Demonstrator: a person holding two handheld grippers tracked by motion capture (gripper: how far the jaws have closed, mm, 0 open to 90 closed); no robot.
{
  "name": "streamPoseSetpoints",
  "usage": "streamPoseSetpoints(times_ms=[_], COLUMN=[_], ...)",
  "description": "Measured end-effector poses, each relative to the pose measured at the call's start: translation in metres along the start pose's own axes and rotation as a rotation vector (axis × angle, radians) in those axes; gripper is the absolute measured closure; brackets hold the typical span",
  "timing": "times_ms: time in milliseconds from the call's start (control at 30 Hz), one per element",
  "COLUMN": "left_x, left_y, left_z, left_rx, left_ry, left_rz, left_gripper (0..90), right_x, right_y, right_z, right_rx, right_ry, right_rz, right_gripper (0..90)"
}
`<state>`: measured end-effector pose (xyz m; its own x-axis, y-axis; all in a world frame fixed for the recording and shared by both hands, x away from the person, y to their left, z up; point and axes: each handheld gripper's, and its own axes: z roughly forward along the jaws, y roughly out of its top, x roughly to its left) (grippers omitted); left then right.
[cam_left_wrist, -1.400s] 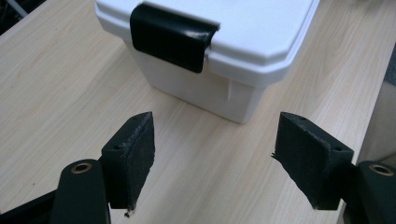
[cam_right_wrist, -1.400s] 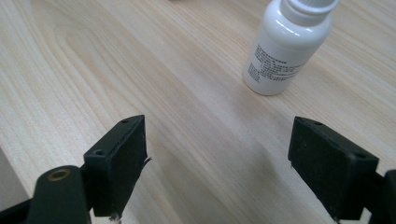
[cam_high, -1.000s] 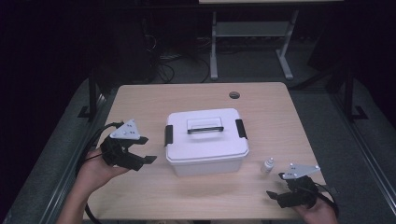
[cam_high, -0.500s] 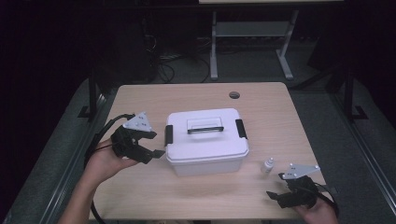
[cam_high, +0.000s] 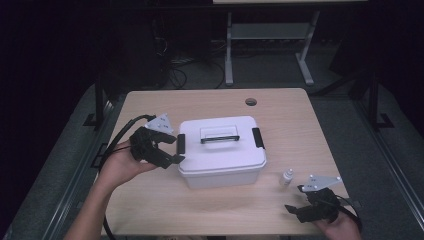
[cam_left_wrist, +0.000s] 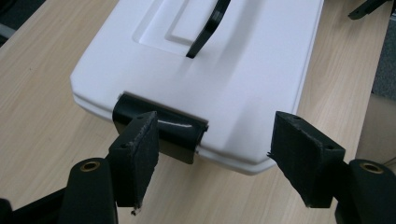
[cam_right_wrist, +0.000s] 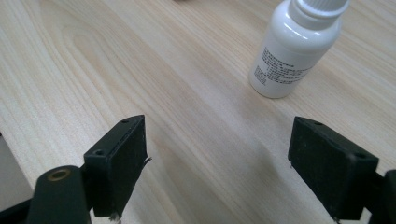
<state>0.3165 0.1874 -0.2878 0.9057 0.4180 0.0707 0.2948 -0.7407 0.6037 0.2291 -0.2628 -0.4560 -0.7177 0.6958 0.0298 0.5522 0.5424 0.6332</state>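
Here, pale wood table (cam_high: 210, 102) (dark room); left claw (cam_high: 176, 149) spread at white box (cam_high: 221, 150) latch (cam_left_wrist: 159, 131); right claw (cam_high: 294, 198) spread.

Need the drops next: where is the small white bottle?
High view: the small white bottle stands right of the white lidded box, just ahead of the right gripper.

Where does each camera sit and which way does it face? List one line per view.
High view: above the person's side, looking forward and down at the table; forearms, both hands show.
Left gripper view: rides the left hand-held gripper, facing the white box and its black latch; open jaws show.
Right gripper view: rides the right hand-held gripper, facing the small white bottle; open jaws show.
Shared: high and left gripper views both show the box.
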Motion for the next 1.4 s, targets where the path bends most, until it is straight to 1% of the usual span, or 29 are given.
streamPoseSetpoints(times_ms=[200, 233, 367, 667, 800, 900, 967, 1167, 1300, 1367, 1400], left_x=[0.002, 0.002, 0.004, 0.007, 0.009, 0.009, 0.010, 0.011, 0.012, 0.012, 0.012], left_y=[0.011, 0.012, 0.018, 0.030, 0.037, 0.041, 0.045, 0.053, 0.058, 0.060, 0.061], left_z=[0.005, 0.006, 0.009, 0.015, 0.021, 0.024, 0.026, 0.035, 0.041, 0.044, 0.045], left_rx=[0.005, 0.004, 0.020, 0.022, 0.038, 0.040, 0.039, 0.054, 0.065, 0.063, 0.067], left_ry=[-0.012, -0.016, -0.022, -0.034, -0.036, -0.037, -0.054, -0.072, -0.075, -0.081, -0.082], left_rz=[0.018, 0.014, 0.023, 0.037, 0.050, 0.057, 0.061, 0.076, 0.083, 0.081, 0.090], left_gripper=[32.3, 32.6, 32.9, 34.7, 36.3, 37.7, 38.1, 39.7, 42.0, 42.9, 43.7], right_x=[-0.001, -0.001, -0.001, -0.002, -0.002, -0.002, -0.002, -0.004, -0.004, -0.003, -0.003], right_y=[-0.001, -0.001, -0.001, -0.001, -0.001, -0.001, -0.001, -0.002, -0.003, -0.002, -0.002], right_z=[0.000, 0.000, -0.001, 0.000, 0.001, 0.002, 0.002, 0.000, 0.000, 0.000, 0.000], right_rx=[0.000, 0.001, 0.001, 0.003, 0.003, 0.005, 0.007, 0.001, -0.001, -0.001, -0.002], right_ry=[0.003, 0.003, 0.004, 0.005, 0.010, 0.012, 0.015, 0.015, 0.015, 0.014, 0.015], right_rz=[0.007, 0.007, 0.008, 0.006, 0.007, 0.006, 0.004, 0.009, 0.012, 0.010, 0.010], right_gripper=[18.9, 18.9, 18.9, 18.8, 18.9, 18.9, 18.9, 18.8, 18.8, 18.8, 18.8])
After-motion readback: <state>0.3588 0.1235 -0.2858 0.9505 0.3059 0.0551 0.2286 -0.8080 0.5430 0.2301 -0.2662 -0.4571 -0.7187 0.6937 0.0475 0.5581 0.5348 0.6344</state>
